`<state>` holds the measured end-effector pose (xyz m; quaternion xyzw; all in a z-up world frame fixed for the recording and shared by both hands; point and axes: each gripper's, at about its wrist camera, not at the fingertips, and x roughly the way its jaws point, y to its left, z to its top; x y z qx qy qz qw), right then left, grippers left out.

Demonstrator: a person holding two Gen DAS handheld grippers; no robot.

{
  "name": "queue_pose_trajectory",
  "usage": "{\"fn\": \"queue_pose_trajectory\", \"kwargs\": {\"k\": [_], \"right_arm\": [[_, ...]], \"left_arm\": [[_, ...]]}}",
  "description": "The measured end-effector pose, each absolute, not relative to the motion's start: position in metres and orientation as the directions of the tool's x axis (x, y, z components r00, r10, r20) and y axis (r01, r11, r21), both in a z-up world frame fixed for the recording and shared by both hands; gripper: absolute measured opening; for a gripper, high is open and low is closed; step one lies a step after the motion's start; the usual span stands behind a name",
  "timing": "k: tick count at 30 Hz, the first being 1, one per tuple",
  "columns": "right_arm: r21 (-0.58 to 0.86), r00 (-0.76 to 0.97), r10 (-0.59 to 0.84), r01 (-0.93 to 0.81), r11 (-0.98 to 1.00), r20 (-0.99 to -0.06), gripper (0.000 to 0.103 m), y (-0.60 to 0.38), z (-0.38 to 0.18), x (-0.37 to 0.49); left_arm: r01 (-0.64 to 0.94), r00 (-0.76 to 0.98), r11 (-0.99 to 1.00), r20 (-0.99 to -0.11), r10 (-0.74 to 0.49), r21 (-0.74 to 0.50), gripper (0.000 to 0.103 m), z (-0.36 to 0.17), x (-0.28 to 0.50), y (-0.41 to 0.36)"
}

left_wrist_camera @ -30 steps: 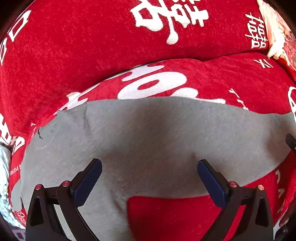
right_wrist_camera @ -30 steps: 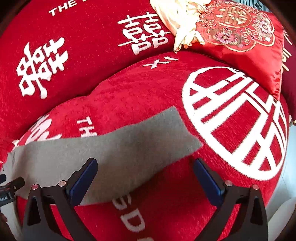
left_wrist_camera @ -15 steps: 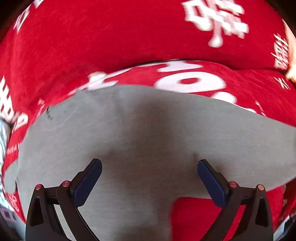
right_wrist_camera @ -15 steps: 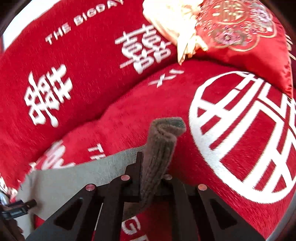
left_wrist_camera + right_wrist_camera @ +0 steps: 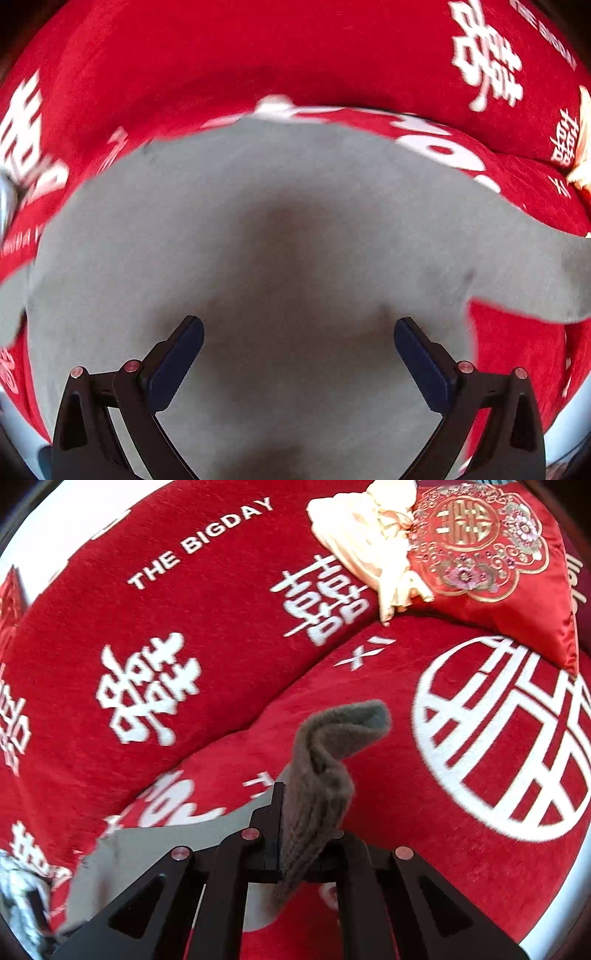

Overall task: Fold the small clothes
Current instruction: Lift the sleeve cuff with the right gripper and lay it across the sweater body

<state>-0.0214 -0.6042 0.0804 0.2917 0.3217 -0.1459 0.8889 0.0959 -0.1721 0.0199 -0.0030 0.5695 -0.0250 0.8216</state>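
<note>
A small grey garment [image 5: 280, 236] lies spread flat on a red sofa seat. My left gripper [image 5: 298, 350] is open and hovers low over the garment's middle, fingers wide apart, empty. In the right wrist view my right gripper [image 5: 310, 812] is shut on the garment's grey sleeve [image 5: 325, 760], lifted off the seat with its end curling up and right. The rest of the garment [image 5: 155, 853] lies flat at lower left.
The red sofa cover [image 5: 166, 635] carries white characters and lettering; its backrest rises behind the seat. An embroidered red cushion [image 5: 491, 557] and a cream cloth [image 5: 365, 542] lie at the back right. A big white round emblem [image 5: 509, 738] marks the seat to the right.
My right gripper closed on the sleeve end and lifted it off the seat. My left gripper moved left and closer over the garment, staying open.
</note>
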Motion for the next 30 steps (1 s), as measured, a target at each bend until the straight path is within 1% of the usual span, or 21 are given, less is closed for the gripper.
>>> {"fn": "queue_pose_trajectory", "kwargs": {"k": [3,6,10,15,22,30], "right_arm": [[0.487,0.766,-0.019,0.427,0.762,-0.642,0.007,-0.590,0.088,-0.015],[0.525,0.783,-0.002,0.420,0.741,-0.623,0.007,-0.576,0.094,-0.010],[0.480,0.775,-0.016,0.408,0.777,-0.632,0.007,-0.543,0.109,-0.002],[0.440,0.770,-0.019,0.385,0.811,-0.637,0.007,-0.498,0.130,0.007],[0.415,0.768,-0.011,0.358,0.837,-0.640,0.007,-0.442,0.144,0.018],[0.449,0.773,0.083,0.275,0.850,-0.629,0.007,-0.369,0.156,0.037]], "left_arm": [[-0.014,0.352,0.997,-0.934,-0.061,-0.070,0.103,0.012,0.071,-0.126],[-0.020,0.390,0.998,-0.920,-0.047,-0.059,0.103,0.017,0.049,-0.094],[-0.056,0.410,0.993,-0.909,-0.072,-0.104,0.103,0.023,0.033,-0.055],[-0.077,0.426,0.990,-0.902,-0.072,-0.115,0.103,0.025,0.027,-0.024],[-0.100,0.452,0.987,-0.889,-0.070,-0.129,0.103,0.029,0.019,0.012],[-0.146,0.465,0.979,-0.883,-0.061,-0.145,0.103,0.031,0.014,0.049]]}}
